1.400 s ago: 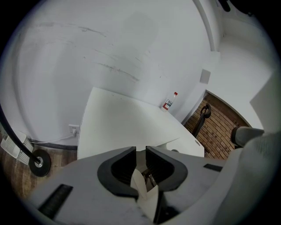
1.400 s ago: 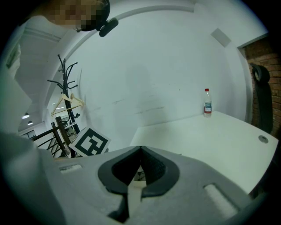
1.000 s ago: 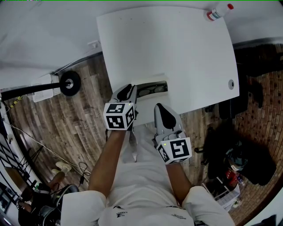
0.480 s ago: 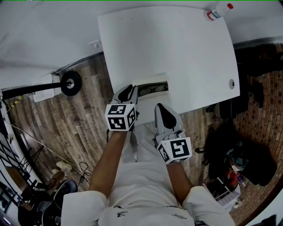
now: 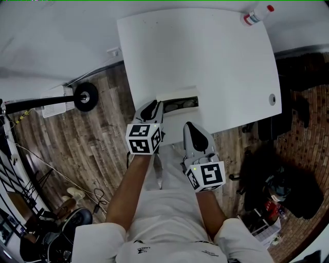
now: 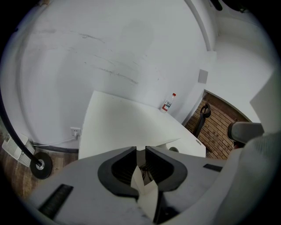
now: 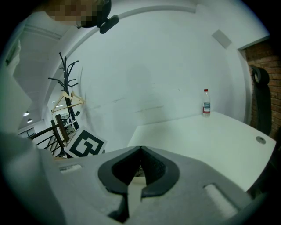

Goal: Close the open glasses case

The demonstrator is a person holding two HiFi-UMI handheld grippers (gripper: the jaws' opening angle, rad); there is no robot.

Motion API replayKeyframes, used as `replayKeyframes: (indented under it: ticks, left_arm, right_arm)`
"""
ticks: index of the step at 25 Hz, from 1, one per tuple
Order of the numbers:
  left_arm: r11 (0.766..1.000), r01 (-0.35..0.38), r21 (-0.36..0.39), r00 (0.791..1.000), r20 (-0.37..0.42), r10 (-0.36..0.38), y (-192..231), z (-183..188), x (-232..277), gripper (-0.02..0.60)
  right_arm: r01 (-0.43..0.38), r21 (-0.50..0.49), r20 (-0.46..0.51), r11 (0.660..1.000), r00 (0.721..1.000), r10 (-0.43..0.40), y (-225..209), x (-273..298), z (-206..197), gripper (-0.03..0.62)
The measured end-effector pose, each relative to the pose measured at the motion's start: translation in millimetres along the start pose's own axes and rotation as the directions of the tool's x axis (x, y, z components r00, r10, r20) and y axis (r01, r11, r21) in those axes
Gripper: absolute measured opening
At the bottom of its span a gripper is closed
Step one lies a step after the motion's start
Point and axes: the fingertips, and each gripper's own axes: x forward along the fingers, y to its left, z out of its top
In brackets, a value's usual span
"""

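**Both grippers poised at the open case**

Nearest the person, the grey right gripper (image 5: 189, 127) hangs just short of the pale, oblong, hard-sided glasses case (image 5: 177, 103), off its right half and not touching it. Its jaws are pressed together at the tips, with nothing between them.

The grey left gripper (image 5: 154, 109) is at the case's left end, right against it or nearly so. Its jaws stand only a slit apart. Dark shapes show through the gap, but I cannot tell whether anything is pinched there.

The case lies open across the near edge of the white, flat-topped table (image 5: 205, 51). A pair of dark-rimmed spectacles (image 5: 176, 105) lies inside, and the pale lid (image 5: 175, 93) stands up along the far side.

It looks light and stiff, so I would expect it to skate on the smooth top if pushed from one side only. The best hold is probably one gripper steadying an end of the base. The other can tip the lid's top edge down towards the person, gently and clear of the lenses.

Well beyond the case, at the far right corner, stands a small clear plastic bottle with a red cap (image 5: 255, 14).
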Motion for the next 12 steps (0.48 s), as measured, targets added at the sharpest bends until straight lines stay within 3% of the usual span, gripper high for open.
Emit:
replayKeyframes:
  ticks: [12]
  left_arm:
    - [1.000, -0.008, 0.012, 1.000, 0.005, 0.008, -3.9, -5.4, -4.2, 0.058]
  right_arm:
    - [-0.011, 0.001, -0.002, 1.000, 1.000, 0.011, -3.1, -2.3, -1.7, -0.005]
